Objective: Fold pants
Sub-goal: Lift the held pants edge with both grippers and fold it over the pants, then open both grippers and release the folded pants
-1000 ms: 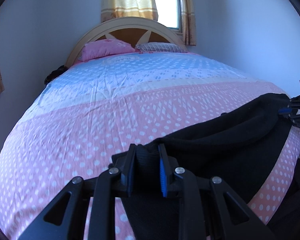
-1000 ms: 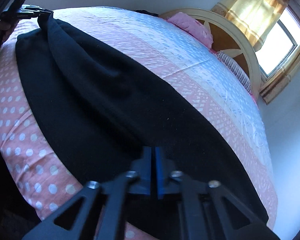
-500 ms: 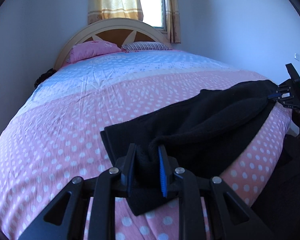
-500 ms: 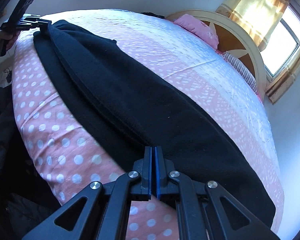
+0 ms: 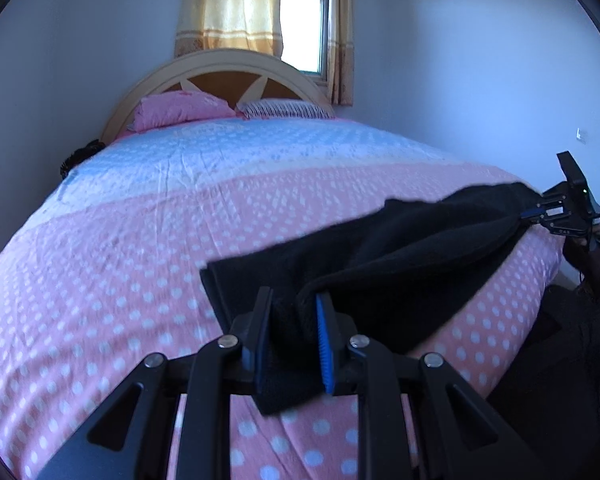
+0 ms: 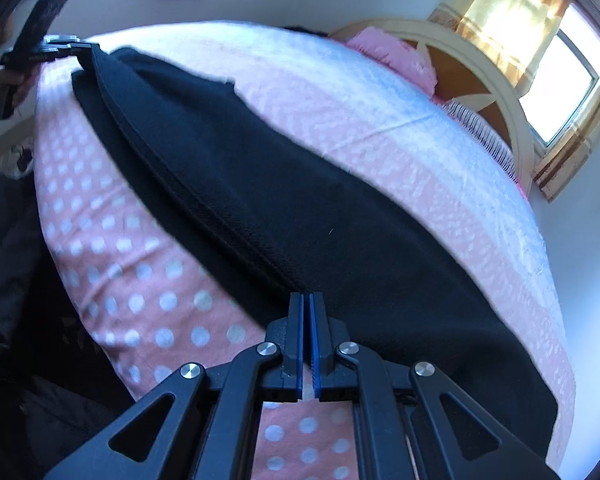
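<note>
A: Where are the pants?

B: The black pants (image 6: 284, 184) lie long across the near end of the bed (image 5: 140, 248), on the pink sheet with white dots. They stretch from one gripper to the other.

A: What is the left gripper (image 5: 294, 316) doing?

B: It pinches a thick bunch of the black cloth between its two fingers. Some cloth hangs down just below it. The rest runs away to its right.

A: And the right gripper (image 6: 306, 320)?

B: Its blue pads sit almost pressed together, with only a thin gap. The edge of the pants meets their tips, so it seems to nip a thin bit of cloth. A long fold line runs from it, up and to its left.

A: What is far in front of the left gripper?

B: A pink pillow (image 5: 180, 110), a striped pillow (image 5: 284, 109), a round headboard (image 5: 220, 76), and a window (image 5: 302, 32) with yellow curtains (image 5: 228, 8).
</note>
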Motion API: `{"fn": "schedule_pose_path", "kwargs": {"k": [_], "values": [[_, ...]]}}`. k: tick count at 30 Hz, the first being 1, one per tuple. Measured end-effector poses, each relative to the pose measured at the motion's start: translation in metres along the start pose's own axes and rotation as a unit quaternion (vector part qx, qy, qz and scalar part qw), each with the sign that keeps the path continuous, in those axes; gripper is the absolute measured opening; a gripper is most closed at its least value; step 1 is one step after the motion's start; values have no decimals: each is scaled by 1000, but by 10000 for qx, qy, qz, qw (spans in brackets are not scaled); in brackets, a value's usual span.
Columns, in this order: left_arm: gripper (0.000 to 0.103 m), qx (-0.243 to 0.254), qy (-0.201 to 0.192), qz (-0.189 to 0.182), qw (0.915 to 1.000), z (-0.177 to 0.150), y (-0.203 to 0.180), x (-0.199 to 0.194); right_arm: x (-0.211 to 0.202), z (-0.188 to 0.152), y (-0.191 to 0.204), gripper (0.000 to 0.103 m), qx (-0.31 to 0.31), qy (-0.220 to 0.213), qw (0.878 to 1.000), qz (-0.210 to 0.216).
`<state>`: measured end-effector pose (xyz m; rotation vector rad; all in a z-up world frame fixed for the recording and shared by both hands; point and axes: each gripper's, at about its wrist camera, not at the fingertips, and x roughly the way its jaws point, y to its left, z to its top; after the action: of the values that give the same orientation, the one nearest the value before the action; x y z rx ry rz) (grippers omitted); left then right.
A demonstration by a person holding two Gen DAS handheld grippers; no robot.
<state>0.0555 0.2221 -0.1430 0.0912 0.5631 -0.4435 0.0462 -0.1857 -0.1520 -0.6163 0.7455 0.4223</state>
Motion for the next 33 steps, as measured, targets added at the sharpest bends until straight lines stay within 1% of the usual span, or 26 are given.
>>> {"fn": "schedule_pose_path", "kwargs": {"k": [2,3,4,5,6,7,8,9,10,11,12,14,16,17,19,20,22,23,26,29,30,31,32,33], "values": [[23,21,68,-37,10000,-7,-1,0,0,-3,2,2,-50,-36,10000,-3],[29,10,86,-19,10000,-9,-1,-3,-2,-3,2,3,-39,-28,10000,59],[33,10,92,25,10000,-10,-1,-6,-3,-3,1,3,-44,-3,9999,160],[41,7,104,55,9999,-12,1,-8,-5,-3,1,4,-100,-6,9997,200],[44,6,125,57,9999,-12,3,-9,-6,-3,1,4,-171,8,9997,195],[45,28,164,89,9998,-14,5,-12,-7,-4,2,6,-230,46,9995,192],[52,79,202,172,9996,-15,7,-15,-7,-5,1,10,-274,99,9994,179],[60,138,243,288,9992,-17,8,-18,-9,-5,0,24,-308,126,9994,129],[61,176,261,391,9987,-19,11,-23,-12,-6,0,42,-321,112,9993,136],[61,175,270,487,9983,-20,15,-28,-18,-6,0,48,-302,51,9993,214],[61,149,263,568,9979,-21,19,-31,-23,-7,1,50,-275,-8,9993,245],[61,-11,216,741,9970,-22,32,-42,-30,-3,2,50,-203,-118,9991,352],[61,-307,49,812,9962,-22,48,-52,-34,4,6,50,-174,-242,9985,452],[60,-530,-56,765,9956,-20,55,-55,-36,10,11,50,-171,-341,9977,566],[60,-720,-149,730,9946,-15,59,-53,-33,25,22,50,-197,-469,9962,703],[60,-741,-146,724,9945,-11,58,-48,-31,30,28,50,-219,-504,9957,739],[60,-863,-62,511,9949,0,54,-30,-25,47,46,50,-368,-622,9942,803],[60,-904,7,488,9947,4,52,-21,-22,56,56,50,-470,-694,9931,816],[58,-1000,360,279,9939,18,46,15,-15,75,67,50,-606,-783,9911,891],[52,-1007,758,293,9916,23,43,44,-8,88,74,50,-572,-846,9907,900],[46,-1009,932,326,9900,24,43,53,-6,91,74,50,-528,-846,9910,893],[41,-1053,1005,269,9890,25,44,60,-5,92,74,50,-487,-842,9913,886],[31,-1048,953,260,9896,26,42,58,-2,93,73,50,-431,-834,9916,885],[17,-942,903,351,9908,30,40,56,1,94,73,50,-356,-819,9919,907]]}}
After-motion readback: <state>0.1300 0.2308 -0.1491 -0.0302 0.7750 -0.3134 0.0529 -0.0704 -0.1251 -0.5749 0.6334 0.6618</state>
